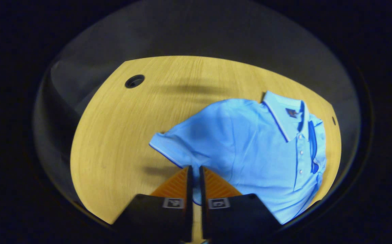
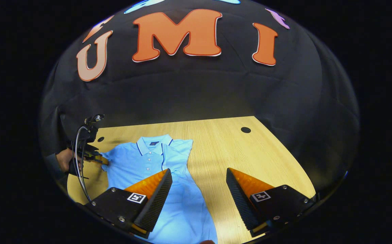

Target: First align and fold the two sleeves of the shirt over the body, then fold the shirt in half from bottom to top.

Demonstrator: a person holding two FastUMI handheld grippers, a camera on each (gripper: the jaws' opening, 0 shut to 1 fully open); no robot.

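Light blue polo shirt (image 2: 155,169) lies face up on the wooden counter (image 2: 250,156), collar (image 2: 153,142) toward the far wall, hem toward the near edge. One sleeve is already laid across the body beside the button placket (image 1: 300,152), its folded edge running roughly straight down the shirt. The other sleeve (image 1: 169,145) is out flat to the side, not yet folded. Left gripper (image 1: 196,176) has its fingers pressed nearly together at that sleeve's hem edge; cloth seems to sit between them, so likely pinching the sleeve, though the contact itself is hard to make out. In the right gripper view a hand (image 2: 63,161) holds that gripper at the shirt's left edge. Right gripper (image 2: 199,183) is spread wide, holding nothing, above the shirt's lower right side and the bare counter beside it, probably kept clear while the sleeve is carried over. Judged stage: second sleeve fold starting; bottom-to-top fold not begun.
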